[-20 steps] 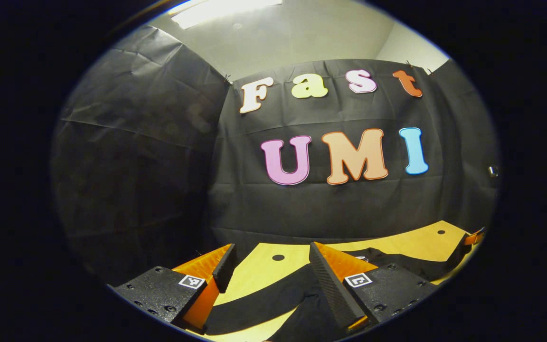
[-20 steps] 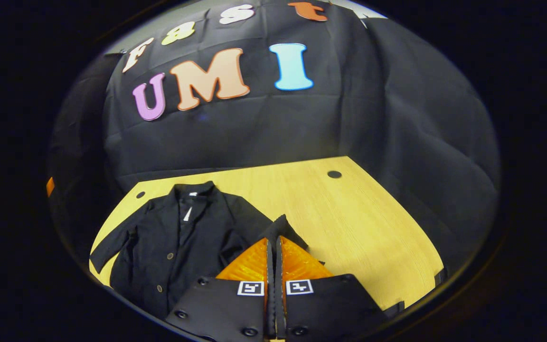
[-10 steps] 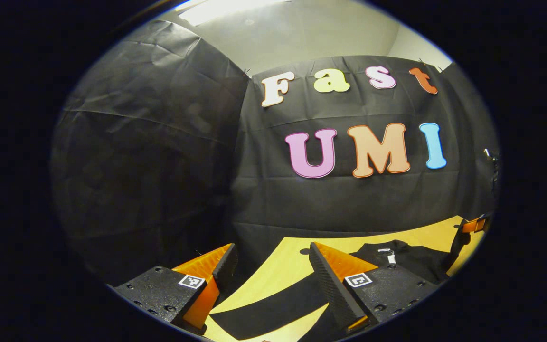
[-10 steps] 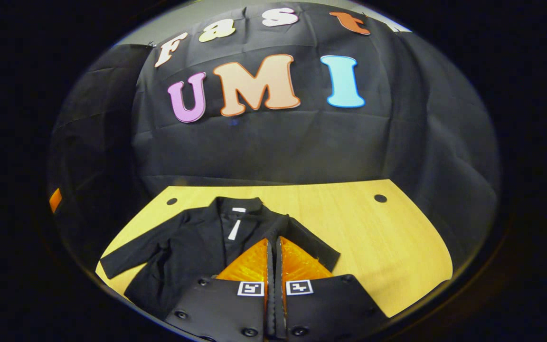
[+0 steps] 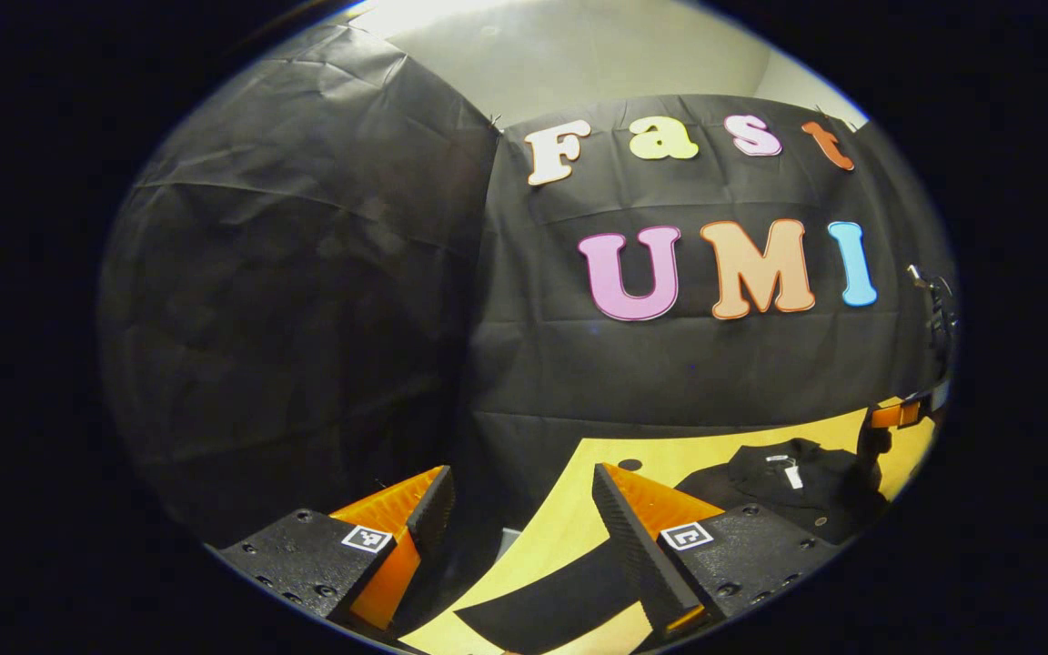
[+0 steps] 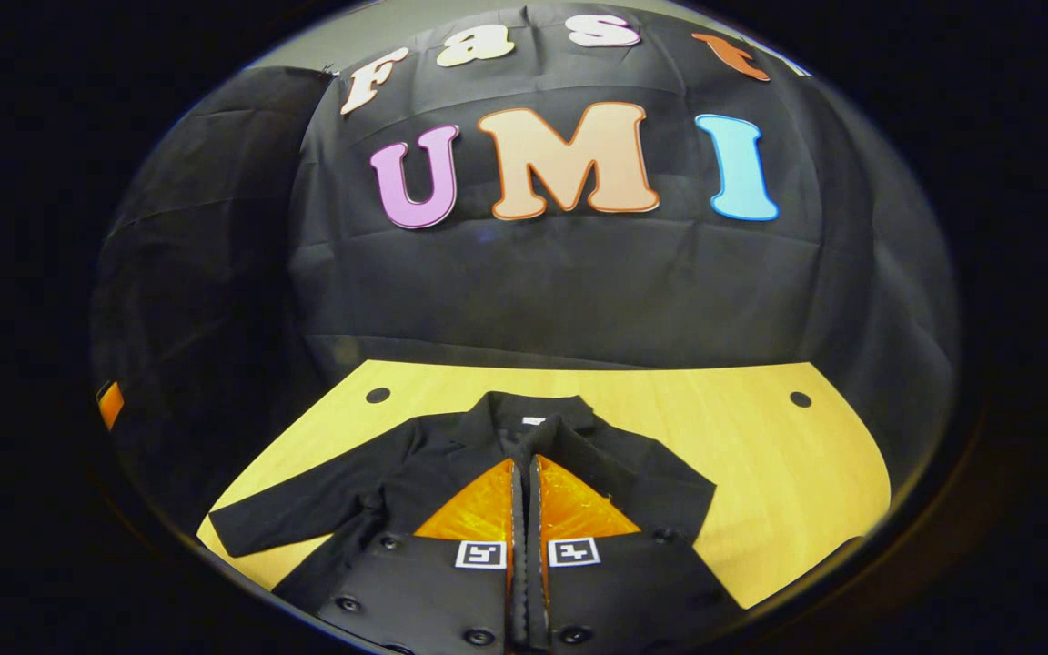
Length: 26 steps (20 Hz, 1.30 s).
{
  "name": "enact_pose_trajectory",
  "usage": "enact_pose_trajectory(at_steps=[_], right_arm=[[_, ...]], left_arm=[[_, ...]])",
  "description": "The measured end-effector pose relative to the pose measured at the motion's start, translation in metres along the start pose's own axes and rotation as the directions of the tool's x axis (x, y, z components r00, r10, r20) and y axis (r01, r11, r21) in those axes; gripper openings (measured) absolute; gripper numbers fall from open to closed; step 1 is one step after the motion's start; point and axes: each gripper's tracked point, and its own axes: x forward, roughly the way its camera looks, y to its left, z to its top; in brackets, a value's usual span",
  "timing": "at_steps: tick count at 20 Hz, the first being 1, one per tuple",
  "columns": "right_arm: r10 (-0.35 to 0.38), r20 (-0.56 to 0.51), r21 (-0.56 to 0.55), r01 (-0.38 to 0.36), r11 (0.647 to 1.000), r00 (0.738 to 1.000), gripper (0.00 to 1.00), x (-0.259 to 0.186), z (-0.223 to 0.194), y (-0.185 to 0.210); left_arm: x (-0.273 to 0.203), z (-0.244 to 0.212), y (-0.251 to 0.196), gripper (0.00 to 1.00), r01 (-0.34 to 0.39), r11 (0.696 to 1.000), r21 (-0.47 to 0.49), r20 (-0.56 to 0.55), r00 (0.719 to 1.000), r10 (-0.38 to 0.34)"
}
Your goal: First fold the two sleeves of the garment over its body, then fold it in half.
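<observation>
Table [image 6: 760, 491]: yellow wood-grain top, seen across the lower half of the right gripper view and at lower right of the left gripper view; dark round holes are set near its far corners.

Jacket [image 6: 378, 473]: black, laid flat on the table, front side up. In the right gripper view it is placed at lower centre, its collar toward the top of the frame (the far wall) and its hem toward the bottom, so the long axis runs up and down the frame. One sleeve [image 6: 306, 514] is spread out toward the lower left; the opposite sleeve is drawn in across the body beside the right fingers. In the left gripper view the collar region is seen at lower right [image 5: 788, 478], and the spread sleeve lies as a dark band at bottom centre.

Left gripper [image 5: 524, 496]: fingers held wide apart at the bottom of its view, nothing between them.

Right gripper [image 6: 524, 509]: fingers brought together at bottom centre of its view, over the jacket; whether cloth is pinched between them cannot be told.
</observation>
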Motion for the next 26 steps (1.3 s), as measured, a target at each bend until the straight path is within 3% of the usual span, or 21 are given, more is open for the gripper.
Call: enact_pose_trajectory(at_steps=[10, 16, 17, 20, 23, 26], right_arm=[[0.094, -0.049, -0.03, -0.095, 0.995, 0.994, 0.02, 0.048, -0.005, 0.103], [0.134, -0.08, -0.008, -0.135, 0.991, 0.988, 0.03, 0.06, -0.012, 0.14], [0.152, -0.074, 0.018, -0.151, 0.988, 0.986, 0.1, 0.06, -0.011, 0.145], [0.131, -0.018, 0.041, -0.13, 0.991, 0.991, 1.0, 0.057, 0.009, 0.139], [0.096, -0.006, 0.043, -0.096, 0.994, 0.995, 0.98, 0.051, 0.014, 0.122], [0.052, 0.001, 0.018, -0.052, 0.999, 0.999, 0.98, 0.043, 0.017, 0.103]], left_arm=[[0.011, -0.048, 0.051, 0.91, -0.033, 0.999, -0.019, -0.095, 0.995, 0.031], [0.017, -0.076, 0.055, 0.92, -0.023, 0.999, -0.044, -0.156, 0.988, 0.016], [0.019, -0.079, 0.053, 0.94, -0.017, 0.999, -0.049, -0.165, 0.986, 0.009], [0.025, -0.095, 0.046, 0.92, 0.0, 0.998, -0.067, -0.197, 0.98, -0.014], [0.029, -0.116, 0.037, 0.92, 0.029, 0.998, -0.064, -0.243, 0.969, -0.043], [0.03, -0.149, 0.023, 0.93, 0.065, 0.997, -0.05, -0.329, 0.941, -0.078]])
